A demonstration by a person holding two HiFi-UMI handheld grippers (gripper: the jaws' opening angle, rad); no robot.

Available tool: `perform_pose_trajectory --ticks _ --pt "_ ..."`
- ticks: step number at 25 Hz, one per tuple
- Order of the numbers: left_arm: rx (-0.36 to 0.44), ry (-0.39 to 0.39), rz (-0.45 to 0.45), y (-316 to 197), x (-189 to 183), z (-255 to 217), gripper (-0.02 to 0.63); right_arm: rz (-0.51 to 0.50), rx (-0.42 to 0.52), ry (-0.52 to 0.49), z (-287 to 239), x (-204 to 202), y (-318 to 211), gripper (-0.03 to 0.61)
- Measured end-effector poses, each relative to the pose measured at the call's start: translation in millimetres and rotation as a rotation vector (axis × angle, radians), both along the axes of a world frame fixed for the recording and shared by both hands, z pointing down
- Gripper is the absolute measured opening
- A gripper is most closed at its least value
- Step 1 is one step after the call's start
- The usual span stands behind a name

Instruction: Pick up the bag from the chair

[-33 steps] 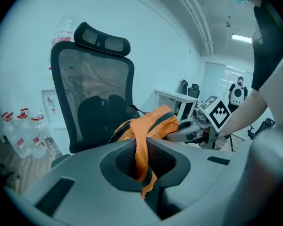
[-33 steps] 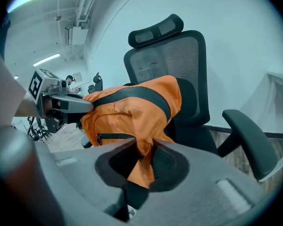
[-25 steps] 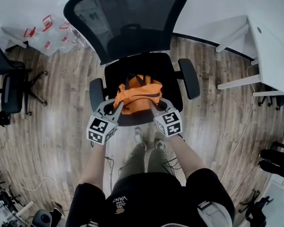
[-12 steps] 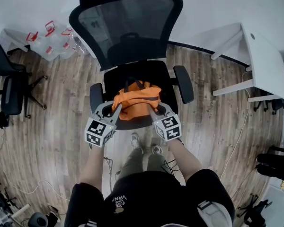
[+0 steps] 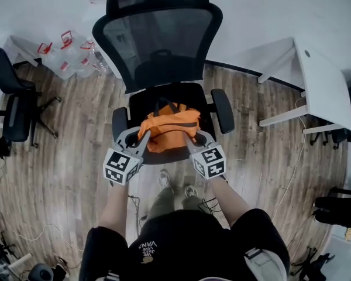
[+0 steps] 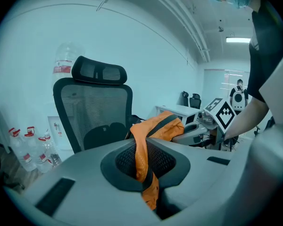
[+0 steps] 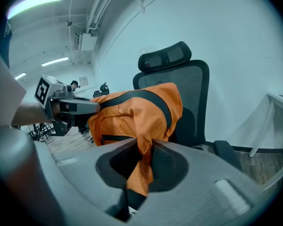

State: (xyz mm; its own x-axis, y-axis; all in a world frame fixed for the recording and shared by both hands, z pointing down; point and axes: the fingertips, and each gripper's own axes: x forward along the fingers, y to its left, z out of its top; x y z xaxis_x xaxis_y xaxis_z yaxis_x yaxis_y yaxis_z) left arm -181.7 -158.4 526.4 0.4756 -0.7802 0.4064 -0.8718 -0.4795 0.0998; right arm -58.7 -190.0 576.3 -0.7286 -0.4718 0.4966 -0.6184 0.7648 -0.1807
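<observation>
An orange bag [image 5: 168, 127] with black straps hangs between my two grippers, above the seat [image 5: 194, 96] of a black mesh-backed office chair [image 5: 158, 40]. My left gripper [image 5: 144, 136] is shut on a fold of the bag's left side. In the left gripper view the orange fabric [image 6: 142, 150] runs down between the jaws of that gripper [image 6: 147, 185]. My right gripper [image 5: 189, 138] is shut on the bag's right side. In the right gripper view the bag [image 7: 132, 109] bulges above the jaws of that gripper [image 7: 140, 175], which pinch its cloth.
Black armrests [image 5: 222, 110] flank the seat. A white desk [image 5: 323, 78] stands at the right, a second black chair [image 5: 11, 107] at the left, and a pack of water bottles [image 5: 70, 54] by the wall. Cables lie on the wooden floor [image 5: 64, 168].
Both grippers have risen together with the bag pinched in them. The bag now hangs higher over the seat.
</observation>
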Motion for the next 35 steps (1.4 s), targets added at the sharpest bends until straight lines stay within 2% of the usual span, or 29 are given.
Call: perform_pose_trajectory --ticks 18,35 --pt "0.117 -0.001 -0.038 13.5 15.3 -96.0 0.034 -0.026 0.040 -0.062 -92.3 15.3 9.5 0.037" --pt "0.222 -0.026 -0.057 42.5 31.1 -160.7 0.034 -0.055 0.094 -0.135 -155.6 31.3 38.9 0.034"
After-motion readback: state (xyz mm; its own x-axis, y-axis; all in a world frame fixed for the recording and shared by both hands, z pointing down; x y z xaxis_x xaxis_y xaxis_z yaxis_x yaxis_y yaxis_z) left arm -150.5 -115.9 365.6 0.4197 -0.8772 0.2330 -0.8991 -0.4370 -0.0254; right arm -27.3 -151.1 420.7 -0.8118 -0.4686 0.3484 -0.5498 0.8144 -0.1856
